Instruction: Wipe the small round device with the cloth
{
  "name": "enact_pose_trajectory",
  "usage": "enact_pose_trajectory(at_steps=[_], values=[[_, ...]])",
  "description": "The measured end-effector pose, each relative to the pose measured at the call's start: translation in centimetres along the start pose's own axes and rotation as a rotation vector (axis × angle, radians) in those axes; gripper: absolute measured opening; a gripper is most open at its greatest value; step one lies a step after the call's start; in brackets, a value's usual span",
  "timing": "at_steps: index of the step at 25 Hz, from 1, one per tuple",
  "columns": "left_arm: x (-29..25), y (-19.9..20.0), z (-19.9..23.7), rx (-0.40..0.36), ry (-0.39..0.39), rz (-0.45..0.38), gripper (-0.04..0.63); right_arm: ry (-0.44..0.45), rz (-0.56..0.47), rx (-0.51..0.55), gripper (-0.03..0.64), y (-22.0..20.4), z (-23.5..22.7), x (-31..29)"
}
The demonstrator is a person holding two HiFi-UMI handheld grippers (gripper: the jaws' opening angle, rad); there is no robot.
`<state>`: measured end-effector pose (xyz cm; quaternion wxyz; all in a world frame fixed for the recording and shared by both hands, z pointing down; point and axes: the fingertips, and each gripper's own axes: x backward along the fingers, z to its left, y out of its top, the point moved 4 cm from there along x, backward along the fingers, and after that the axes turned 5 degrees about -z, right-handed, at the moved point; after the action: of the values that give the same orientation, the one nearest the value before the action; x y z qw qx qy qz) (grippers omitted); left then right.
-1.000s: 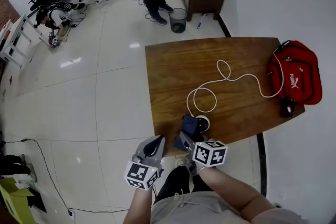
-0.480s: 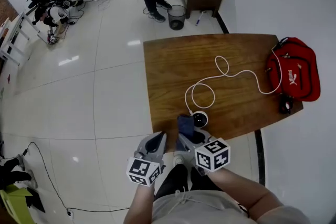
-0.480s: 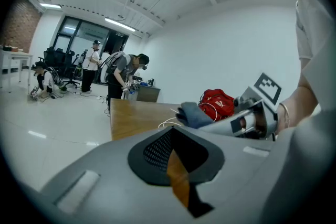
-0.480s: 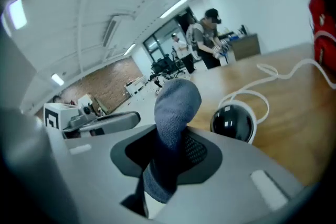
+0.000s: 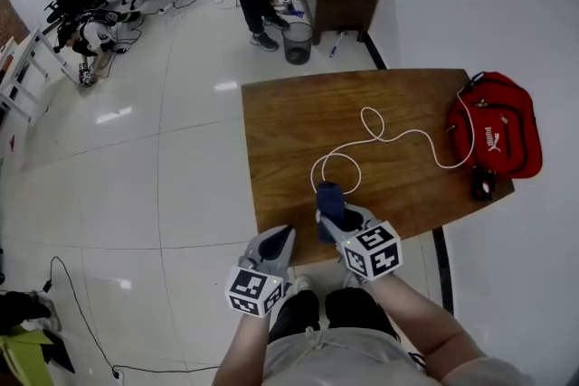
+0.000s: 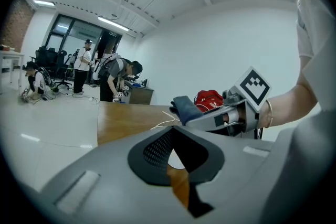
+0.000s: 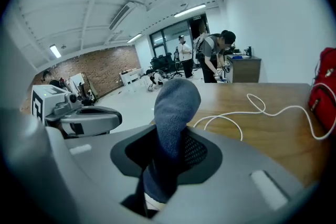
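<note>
Grey left tongs (image 5: 279,238) are shut tight with nothing in them. They hang just off the near edge of the brown wooden worktop (image 5: 289,122), above the person's legs, and touch nothing. They are not helping right now.

Just to the right of them are the right tongs (image 5: 336,218). These are closed on a dark blue cloth (image 5: 327,197). The cloth sticks out past the tips like a fat soft finger. Its far end points down at the worktop, near the front edge.

The small round device cannot be seen in any view. A white cable (image 5: 398,136) loops on the wood just beyond the right tongs, and its near end runs in beside the cloth. So I think the device sits right under the cloth, at the tip of the right tongs, but that is a guess.

Well apart to the right of the right tongs, a red bag (image 5: 493,136) lies at the right end of the worktop. The cable runs over to it.

How far along is the job? The cloth is in the tongs and looks to be on the right spot, so the wiping seems to be under way. I cannot tell how much of the device is clean. What is left, I think, is to rub all over it and then lift the cloth away.
</note>
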<state>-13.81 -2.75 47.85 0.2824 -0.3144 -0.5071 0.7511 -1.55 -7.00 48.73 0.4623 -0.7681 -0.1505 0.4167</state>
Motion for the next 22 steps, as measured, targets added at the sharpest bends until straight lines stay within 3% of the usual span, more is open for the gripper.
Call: enact_pose_trajectory(at_steps=[5,12,15,19,22], values=[[-0.6,-0.8,-0.4,0.034,0.002,0.015,0.006,-0.032,-0.035,-0.149,0.117,-1.4,-3.9,2.1],[-2.1,-1.4,-0.8,0.027,-0.007,0.026,0.006,-0.074,0.031,-0.124,0.113,-4.1,-5.9,3.4],[-2.2,-1.1,-0.7,0.035,0.003,0.016,0.006,-0.063,0.017,-0.056,0.112,-2.6,-5.3,4.0],[-1.9,-0.7,-0.5,0.031,0.018,0.007,0.006,0.046,-0.028,0.079,0.113,2.2,-2.5,2.1],[-1.1,-0.7,-0.2,0.025,0.03,0.016,0.006,0.1,0.012,0.129,0.113,3.4,-1.2,-0.7]])
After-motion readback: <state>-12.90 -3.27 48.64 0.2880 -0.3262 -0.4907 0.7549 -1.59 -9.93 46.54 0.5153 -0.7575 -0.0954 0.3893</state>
